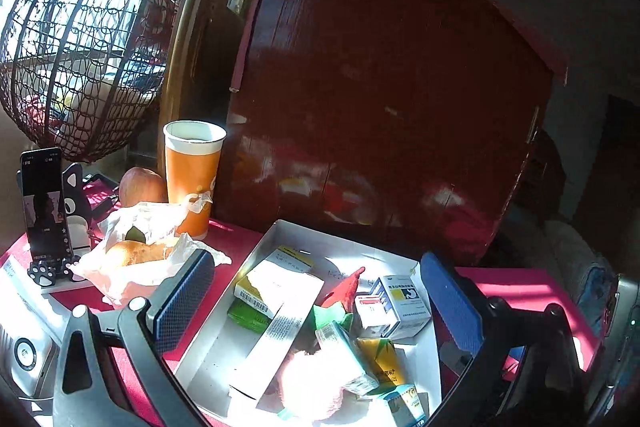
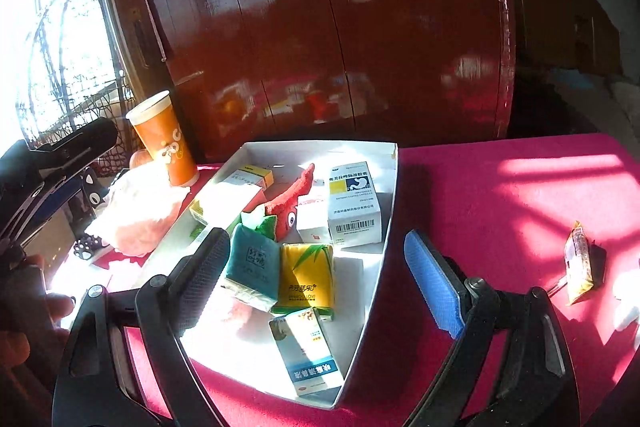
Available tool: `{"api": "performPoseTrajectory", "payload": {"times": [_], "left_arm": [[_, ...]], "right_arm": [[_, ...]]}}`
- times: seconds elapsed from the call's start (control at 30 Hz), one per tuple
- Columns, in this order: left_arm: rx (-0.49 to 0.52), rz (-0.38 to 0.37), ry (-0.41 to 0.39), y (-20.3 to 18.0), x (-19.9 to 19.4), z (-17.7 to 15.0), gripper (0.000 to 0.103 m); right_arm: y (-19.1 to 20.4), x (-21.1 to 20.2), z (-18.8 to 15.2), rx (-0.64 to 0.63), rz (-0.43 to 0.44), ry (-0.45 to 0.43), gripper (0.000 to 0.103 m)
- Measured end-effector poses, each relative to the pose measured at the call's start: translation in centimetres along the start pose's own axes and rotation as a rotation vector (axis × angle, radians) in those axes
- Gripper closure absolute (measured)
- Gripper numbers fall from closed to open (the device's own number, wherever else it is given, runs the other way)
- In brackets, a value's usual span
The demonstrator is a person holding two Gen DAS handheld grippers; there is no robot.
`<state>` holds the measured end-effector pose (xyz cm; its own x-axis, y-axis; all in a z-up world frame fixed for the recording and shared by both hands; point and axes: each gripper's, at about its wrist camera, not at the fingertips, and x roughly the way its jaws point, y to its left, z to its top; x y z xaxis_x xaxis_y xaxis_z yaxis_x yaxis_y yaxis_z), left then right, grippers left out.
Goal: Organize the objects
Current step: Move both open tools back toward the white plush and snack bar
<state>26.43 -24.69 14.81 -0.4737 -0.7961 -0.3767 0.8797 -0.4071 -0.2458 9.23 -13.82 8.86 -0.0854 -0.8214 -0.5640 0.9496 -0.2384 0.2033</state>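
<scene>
Right wrist view: both grippers, right gripper (image 2: 320, 279) and left gripper (image 1: 316, 291), wide open and empty over the crowded white tray (image 2: 390, 227); reaching in could snag its wall or knock neighbouring boxes.

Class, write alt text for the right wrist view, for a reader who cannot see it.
The open right gripper hovers over a white tray holding medicine boxes, a yellow tissue pack and a red plush toy on a magenta tablecloth. An orange paper cup stands behind it to the left.
</scene>
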Motion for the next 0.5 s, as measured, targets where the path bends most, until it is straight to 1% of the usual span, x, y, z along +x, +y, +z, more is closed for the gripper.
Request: {"api": "performPoseTrajectory", "payload": {"times": [0.13, 0.2, 0.3, 0.4, 0.5], "left_arm": [[0.057, -0.020, 0.050, -2.4, 0.6, -1.0, 0.000], [0.086, -0.043, 0.070, -3.7, 0.8, -1.6, 0.000], [0.152, -0.087, 0.111, -5.9, 1.1, -2.5, 0.000], [0.225, -0.105, 0.128, -7.9, 1.1, -3.4, 0.000], [0.260, -0.135, 0.151, -9.5, 1.1, -4.2, 0.000]], "right_arm": [[-1.8, -1.0, -0.2, 0.024, -0.008, -0.008, 0.013], [-3.0, -1.6, -0.3, 0.044, -0.019, -0.016, 0.013], [-5.2, -2.3, -0.7, 0.082, -0.068, -0.024, 0.013], [-7.6, -2.8, -1.5, 0.138, -0.105, -0.016, 0.013], [-10.0, -3.5, -2.0, 0.196, -0.130, -0.020, 0.013]]}}
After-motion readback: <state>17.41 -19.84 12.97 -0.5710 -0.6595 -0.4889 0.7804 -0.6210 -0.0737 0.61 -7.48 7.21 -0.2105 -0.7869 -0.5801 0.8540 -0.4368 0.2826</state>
